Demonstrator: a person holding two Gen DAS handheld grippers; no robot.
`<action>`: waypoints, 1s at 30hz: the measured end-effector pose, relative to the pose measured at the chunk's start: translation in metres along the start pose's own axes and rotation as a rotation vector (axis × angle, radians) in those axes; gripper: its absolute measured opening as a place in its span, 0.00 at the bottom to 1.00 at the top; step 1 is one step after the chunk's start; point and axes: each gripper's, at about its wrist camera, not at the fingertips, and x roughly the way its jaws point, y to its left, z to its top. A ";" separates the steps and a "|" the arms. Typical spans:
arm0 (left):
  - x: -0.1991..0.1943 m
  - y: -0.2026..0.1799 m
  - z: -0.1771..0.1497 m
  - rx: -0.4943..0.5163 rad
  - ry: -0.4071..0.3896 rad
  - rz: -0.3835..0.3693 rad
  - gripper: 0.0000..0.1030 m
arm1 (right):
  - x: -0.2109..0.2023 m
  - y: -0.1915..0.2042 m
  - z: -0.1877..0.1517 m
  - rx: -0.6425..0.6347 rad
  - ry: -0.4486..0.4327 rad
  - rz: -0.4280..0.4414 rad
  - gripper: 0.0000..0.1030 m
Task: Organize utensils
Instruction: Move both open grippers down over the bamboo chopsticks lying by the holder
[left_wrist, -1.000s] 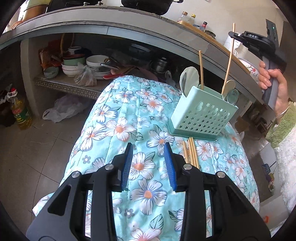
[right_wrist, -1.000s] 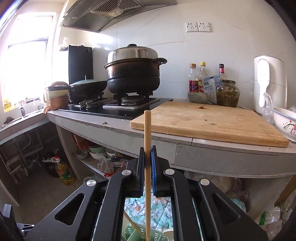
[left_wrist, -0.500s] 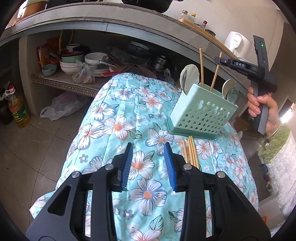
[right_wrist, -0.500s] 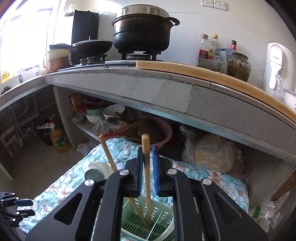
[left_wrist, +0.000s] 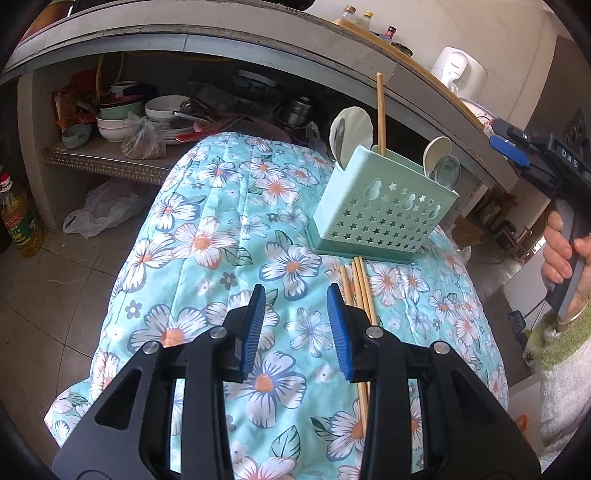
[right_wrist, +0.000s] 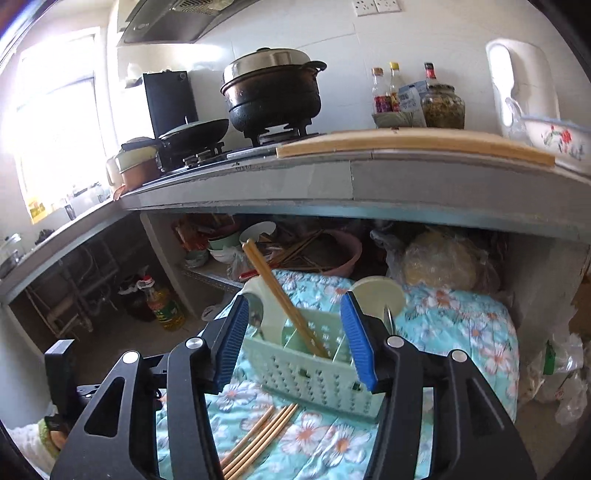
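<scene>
My right gripper (right_wrist: 295, 339) has just been opening; its jaws stand apart with nothing pressed between them, above the green holder (right_wrist: 314, 365). Two chopsticks (right_wrist: 284, 299) lean inside the holder, beside the spoons (left_wrist: 351, 133). My left gripper (left_wrist: 295, 325) hangs partly open and empty over the flowered quilt (left_wrist: 207, 236), with loose chopsticks (left_wrist: 360, 284) lying just right of it.

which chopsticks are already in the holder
The pair leaning upright in the green holder: chopsticks. The other chopsticks lie flat on the floral cloth.
</scene>
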 end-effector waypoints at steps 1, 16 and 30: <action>0.002 -0.002 -0.001 0.002 0.012 -0.019 0.32 | -0.003 -0.004 -0.010 0.033 0.020 0.015 0.49; 0.090 -0.015 -0.015 -0.163 0.350 -0.312 0.24 | 0.020 -0.045 -0.203 0.503 0.406 0.027 0.49; 0.154 0.002 -0.013 -0.427 0.478 -0.348 0.21 | 0.007 -0.057 -0.211 0.536 0.383 0.036 0.49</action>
